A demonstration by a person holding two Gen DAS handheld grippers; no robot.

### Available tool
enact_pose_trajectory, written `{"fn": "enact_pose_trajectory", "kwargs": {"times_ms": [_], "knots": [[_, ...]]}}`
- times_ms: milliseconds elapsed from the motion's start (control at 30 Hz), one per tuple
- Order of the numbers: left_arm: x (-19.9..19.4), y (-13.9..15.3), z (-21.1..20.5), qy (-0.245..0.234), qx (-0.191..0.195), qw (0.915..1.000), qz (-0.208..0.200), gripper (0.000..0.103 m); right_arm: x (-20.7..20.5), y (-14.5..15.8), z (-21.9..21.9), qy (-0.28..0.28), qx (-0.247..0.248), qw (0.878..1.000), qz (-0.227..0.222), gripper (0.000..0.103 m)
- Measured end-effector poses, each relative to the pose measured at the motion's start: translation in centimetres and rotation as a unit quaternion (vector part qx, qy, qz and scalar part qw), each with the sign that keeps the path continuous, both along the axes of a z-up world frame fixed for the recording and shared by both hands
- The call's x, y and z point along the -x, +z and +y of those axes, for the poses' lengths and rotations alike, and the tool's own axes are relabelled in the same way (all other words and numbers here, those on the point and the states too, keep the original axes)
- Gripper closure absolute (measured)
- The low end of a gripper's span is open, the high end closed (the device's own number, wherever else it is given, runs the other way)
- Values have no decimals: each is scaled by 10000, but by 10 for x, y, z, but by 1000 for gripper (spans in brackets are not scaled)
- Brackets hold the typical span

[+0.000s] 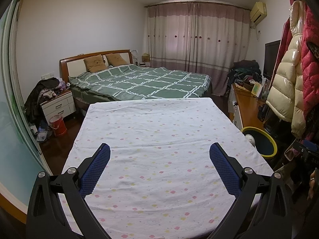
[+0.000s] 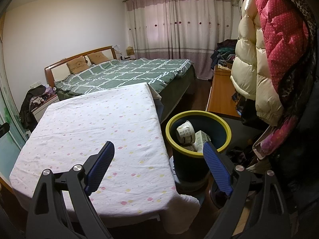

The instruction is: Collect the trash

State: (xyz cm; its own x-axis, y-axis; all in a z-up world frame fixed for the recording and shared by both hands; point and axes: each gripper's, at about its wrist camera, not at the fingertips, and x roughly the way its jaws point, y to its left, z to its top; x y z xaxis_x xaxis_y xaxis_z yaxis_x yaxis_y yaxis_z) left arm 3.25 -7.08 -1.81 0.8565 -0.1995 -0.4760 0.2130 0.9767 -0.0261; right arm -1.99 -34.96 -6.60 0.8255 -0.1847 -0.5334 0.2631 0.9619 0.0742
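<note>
A dark bin with a yellow rim [image 2: 219, 119] stands on the floor right of a table under a flowered white cloth [image 2: 89, 123]. Inside lie a white paper cup [image 2: 185, 132] and a pale carton [image 2: 201, 139]. My right gripper [image 2: 158, 146] is open over the cloth's right edge, its right finger in front of the bin; nothing sits between its blue pads. My left gripper [image 1: 159, 149] hangs open above the bare cloth [image 1: 159, 123], empty too. From the left wrist the bin [image 1: 265, 137] shows at the table's right edge.
A bed with a green checked quilt [image 1: 139, 79] lies beyond the table. Puffy coats [image 2: 259, 59] hang at the right beside a wooden dresser [image 2: 219, 91]. A nightstand [image 1: 57, 105] and a red bucket [image 1: 57, 125] stand at the left. A hand [image 1: 313, 183] shows at far right.
</note>
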Motion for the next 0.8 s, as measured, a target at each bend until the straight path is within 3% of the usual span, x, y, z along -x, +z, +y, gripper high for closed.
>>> {"fn": "enact_pose_trajectory", "kwargs": {"times_ms": [800], "knots": [[-24,-9,3,-257,189,9990,301,5,-13,-10,-2,56,-76,9998,171,17]]}}
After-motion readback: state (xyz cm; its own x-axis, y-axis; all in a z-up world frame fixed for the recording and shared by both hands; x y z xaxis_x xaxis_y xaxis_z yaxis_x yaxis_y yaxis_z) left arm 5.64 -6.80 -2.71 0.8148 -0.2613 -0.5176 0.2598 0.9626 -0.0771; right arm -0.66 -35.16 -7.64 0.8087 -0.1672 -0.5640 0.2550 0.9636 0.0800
